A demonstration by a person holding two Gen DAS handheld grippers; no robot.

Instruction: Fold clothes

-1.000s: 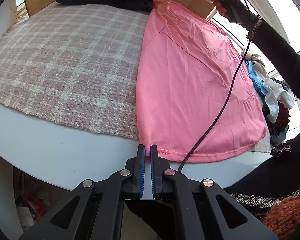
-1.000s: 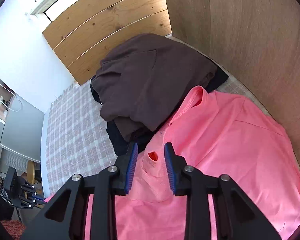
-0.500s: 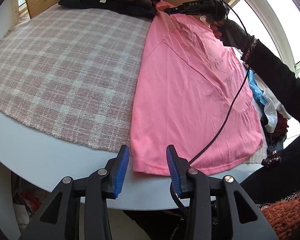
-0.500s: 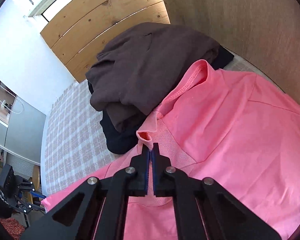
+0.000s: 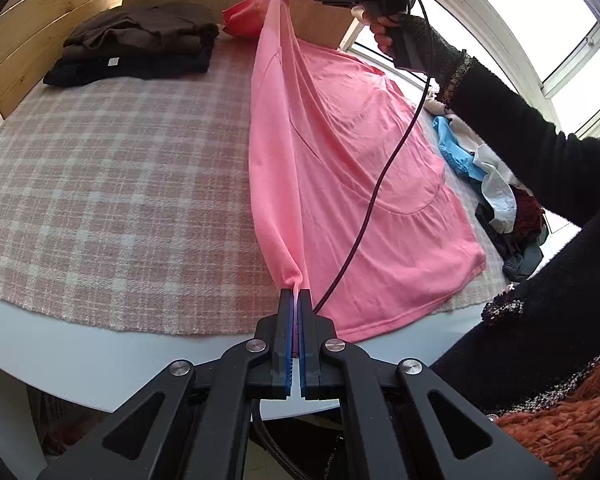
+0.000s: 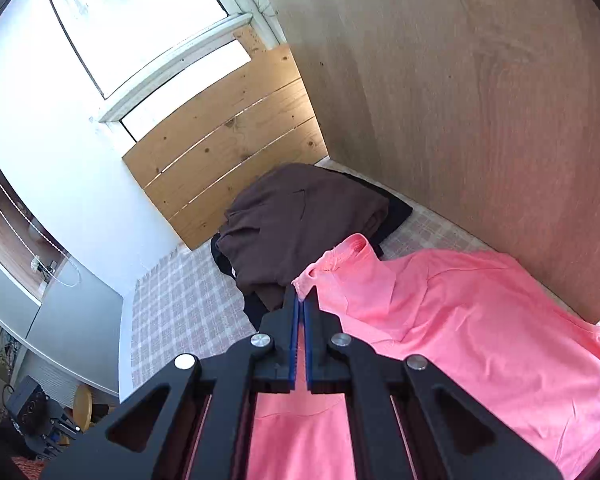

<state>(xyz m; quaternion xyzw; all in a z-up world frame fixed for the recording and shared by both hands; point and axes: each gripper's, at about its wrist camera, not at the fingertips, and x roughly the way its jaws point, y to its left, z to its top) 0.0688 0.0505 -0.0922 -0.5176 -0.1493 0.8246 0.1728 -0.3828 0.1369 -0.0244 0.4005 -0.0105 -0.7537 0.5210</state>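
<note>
A pink shirt [image 5: 364,184] is spread on the plaid cloth [image 5: 108,168], its left edge lifted taut. The hem is clamped by the left gripper [image 5: 296,300], the collar by the right gripper [image 6: 303,300]. 2 dark folded garments [image 5: 140,44] are stacked beyond.

Your grippers are black, the left gripper [image 5: 299,296] and right gripper [image 6: 302,302] both with blue-padded fingers and silver screws. A dark cable [image 5: 384,168] trails from the right one, marked "DAS". Your sleeve [image 5: 512,128] is black knit with a speckled cuff.
</note>
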